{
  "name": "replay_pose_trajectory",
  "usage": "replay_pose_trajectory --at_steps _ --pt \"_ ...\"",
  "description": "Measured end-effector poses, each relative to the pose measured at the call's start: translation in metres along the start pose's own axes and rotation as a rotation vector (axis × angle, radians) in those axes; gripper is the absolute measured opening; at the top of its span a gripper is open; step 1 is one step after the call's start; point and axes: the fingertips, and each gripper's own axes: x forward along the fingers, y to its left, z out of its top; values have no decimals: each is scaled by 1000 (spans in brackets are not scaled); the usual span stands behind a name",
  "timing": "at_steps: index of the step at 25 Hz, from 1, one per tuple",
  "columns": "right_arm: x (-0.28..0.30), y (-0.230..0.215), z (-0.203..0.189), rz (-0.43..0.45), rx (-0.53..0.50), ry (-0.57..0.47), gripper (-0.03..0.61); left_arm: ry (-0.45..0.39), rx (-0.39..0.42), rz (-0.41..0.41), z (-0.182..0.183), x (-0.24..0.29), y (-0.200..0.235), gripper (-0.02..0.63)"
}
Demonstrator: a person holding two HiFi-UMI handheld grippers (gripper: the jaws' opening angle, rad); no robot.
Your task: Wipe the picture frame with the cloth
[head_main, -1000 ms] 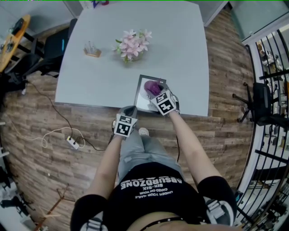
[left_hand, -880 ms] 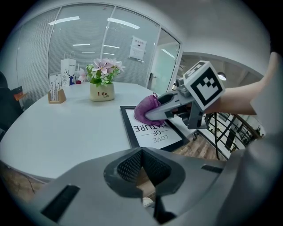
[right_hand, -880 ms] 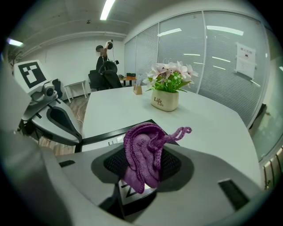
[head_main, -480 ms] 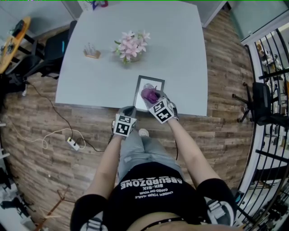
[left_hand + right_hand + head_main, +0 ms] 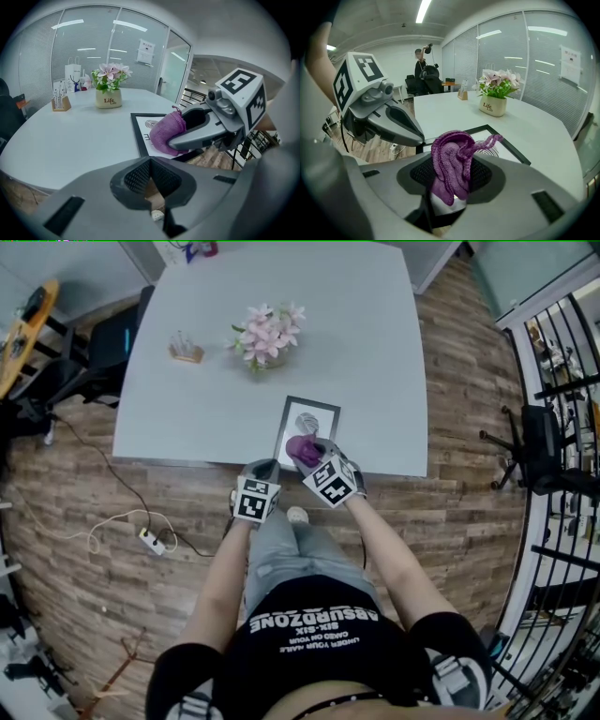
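White table (image 5: 187, 381): right gripper (image 5: 309, 457) pinches cloth (image 5: 301, 448) at near end of frame (image 5: 317, 414) (long axis runs ahead); left gripper (image 5: 265, 471) closed, empty.

I see a pale table (image 5: 187, 399) standing on a wood-plank floor (image 5: 84, 596). On the table stand a pot of pink flowers (image 5: 264, 336) and, apart from it, a small wooden holder (image 5: 186, 347). A power strip (image 5: 150, 538) lies on the floor

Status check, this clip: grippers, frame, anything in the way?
Right gripper shut on cloth, cloth on picture frame, near end. Left gripper shut, empty, off the table edge. Flower pot well clear.
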Motion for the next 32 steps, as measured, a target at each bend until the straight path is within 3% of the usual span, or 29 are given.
replay_pose_trajectory --at_steps 14,32 --pt "-9 14 -5 38 -73 -6 183 2 12 15 0 1 -1 15" --pt "-30 6 -26 6 -84 3 184 13 39 21 -1 1 -1 15"
